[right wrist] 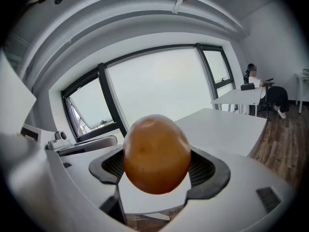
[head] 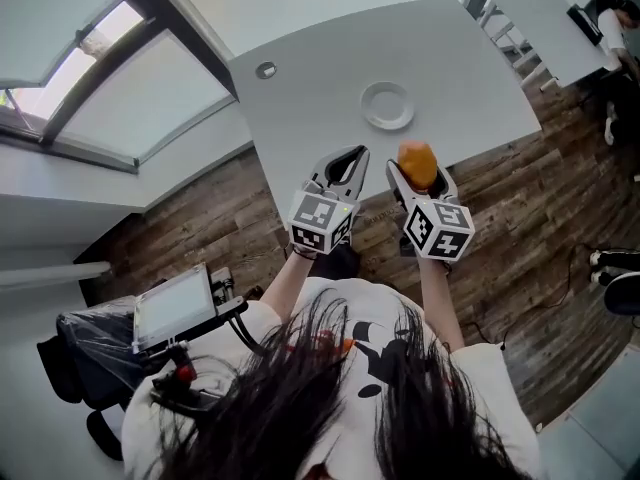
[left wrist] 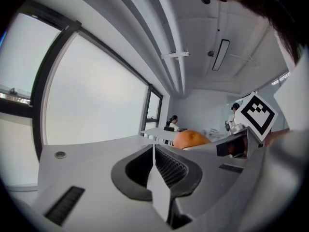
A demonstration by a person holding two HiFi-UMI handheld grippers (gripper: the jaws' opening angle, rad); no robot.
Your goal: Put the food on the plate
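A round orange-brown piece of food [head: 417, 163] sits between the jaws of my right gripper [head: 418, 171], which is shut on it just short of the table's near edge. It fills the middle of the right gripper view as the food [right wrist: 157, 153], pads pressing both its sides. A small white plate [head: 388, 106] lies bare on the grey table [head: 330, 68], just beyond both grippers. My left gripper [head: 350, 155] hovers beside the right one, shut with nothing in it; its jaws [left wrist: 153, 153] meet in a thin line, and the food [left wrist: 190, 139] shows to its right.
A round cable hole [head: 265, 70] marks the table's far left. Wooden floor [head: 500, 228] lies below the grippers. A second table [head: 545, 18] with a seated person [head: 612, 18] stands at the far right. A window [head: 110, 78] runs along the left. A screen device [head: 175, 308] sits behind me.
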